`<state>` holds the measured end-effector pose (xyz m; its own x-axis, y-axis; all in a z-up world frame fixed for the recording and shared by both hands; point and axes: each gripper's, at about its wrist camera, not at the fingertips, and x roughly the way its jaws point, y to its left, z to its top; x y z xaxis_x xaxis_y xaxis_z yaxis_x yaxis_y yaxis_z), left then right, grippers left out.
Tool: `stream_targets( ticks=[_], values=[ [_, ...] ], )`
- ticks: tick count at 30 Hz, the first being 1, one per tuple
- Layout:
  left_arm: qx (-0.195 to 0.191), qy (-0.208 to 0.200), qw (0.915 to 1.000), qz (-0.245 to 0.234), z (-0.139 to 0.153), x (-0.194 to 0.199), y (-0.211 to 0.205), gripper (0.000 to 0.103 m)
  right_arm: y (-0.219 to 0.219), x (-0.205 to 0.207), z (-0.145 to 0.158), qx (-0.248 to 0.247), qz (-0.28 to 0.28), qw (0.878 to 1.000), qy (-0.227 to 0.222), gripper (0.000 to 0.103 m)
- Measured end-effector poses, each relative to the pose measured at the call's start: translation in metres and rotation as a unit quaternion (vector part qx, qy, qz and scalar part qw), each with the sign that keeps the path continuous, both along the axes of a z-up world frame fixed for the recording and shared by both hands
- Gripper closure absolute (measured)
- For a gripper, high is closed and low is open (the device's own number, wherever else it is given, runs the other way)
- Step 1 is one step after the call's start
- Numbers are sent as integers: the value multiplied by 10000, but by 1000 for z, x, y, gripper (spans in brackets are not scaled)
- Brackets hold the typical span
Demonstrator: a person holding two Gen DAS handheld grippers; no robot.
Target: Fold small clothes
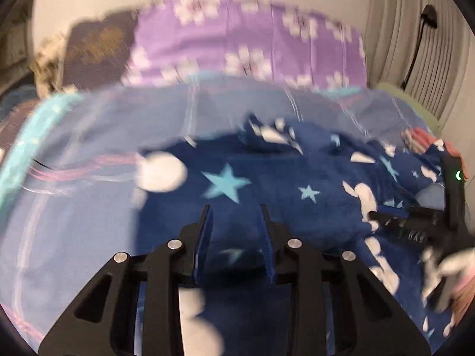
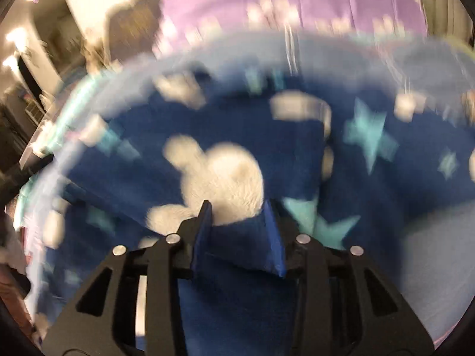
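Right wrist: fuzzy star-printed navy fleece point(image 2: 237, 154) bunched between tongs point(image 2: 237, 210).

One dark blue fleece garment point(image 1: 267, 184) with stars lies on one light blue sheet point(image 1: 89, 207). Behind it sits one purple flowered pillow point(image 1: 237, 38). Two grippers show: left gripper point(image 1: 236, 207), right gripper point(image 2: 237, 204).

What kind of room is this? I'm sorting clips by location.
Probably a bedroom: the dark blue fleece garment with stars lies on a blue bedsheet, a purple flowered pillow sits behind it, and a pleated curtain hangs to the right.
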<state>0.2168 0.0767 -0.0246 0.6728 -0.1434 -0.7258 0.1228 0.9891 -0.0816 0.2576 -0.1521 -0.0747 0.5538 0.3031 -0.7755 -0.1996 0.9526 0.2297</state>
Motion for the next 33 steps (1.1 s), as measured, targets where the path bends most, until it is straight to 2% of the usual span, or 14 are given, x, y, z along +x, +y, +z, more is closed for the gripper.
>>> stream_targets(
  ticks=[2, 3, 6, 9, 12, 14, 16, 19, 21, 24, 25, 28, 30, 33],
  values=[
    [183, 492, 9986, 31, -39, 20, -14, 69, -5, -6, 2, 224, -11, 9997, -114, 67],
    [317, 287, 9991, 31, -52, 21, -21, 69, -8, -7, 5, 286, -13, 9996, -48, 70],
    [411, 219, 9989, 12, -46, 15, -25, 68, -32, -20, 22, 457, -124, 9988, -146, 67],
    [143, 260, 9996, 2, -47, 17, -20, 68, -95, -41, 49, 299, -960, 9914, -838, 56],
    [177, 246, 9995, 1, -49, 14, -20, 67, -195, -49, 60, 410, -2445, 9620, -1147, 53],
    [265, 219, 9994, 7, -49, 14, -23, 67, -273, -60, 52, 1040, -3479, 9263, -1011, 51],
    [275, 213, 9994, 9, -49, 13, -22, 67, -322, -70, 44, 1360, -4058, 8991, -915, 51],
    [241, 207, 9995, 13, -49, 12, -20, 67, -357, -75, 37, 1340, -4372, 8841, -960, 48],
    [260, 201, 9995, 15, -50, 11, -21, 67, -367, -73, 33, 1481, -4380, 8811, -995, 41],
    [255, 198, 9995, 16, -49, 12, -19, 67, -378, -61, 20, 1672, -4412, 8781, -800, 40],
    [247, 197, 9995, 16, -49, 11, -19, 67, -381, -56, 15, 1849, -4413, 8750, -734, 41],
    [212, 199, 9996, 17, -49, 11, -18, 67, -382, -47, 6, 2321, -4342, 8681, -634, 92],
    [191, 201, 9996, 16, -48, 11, -18, 67, -374, -48, 14, 2274, -4360, 8668, -831, 94],
    [158, 203, 9997, 15, -48, 11, -17, 67, -338, -43, 46, 2022, -3922, 8885, -1262, 94]
  ],
)
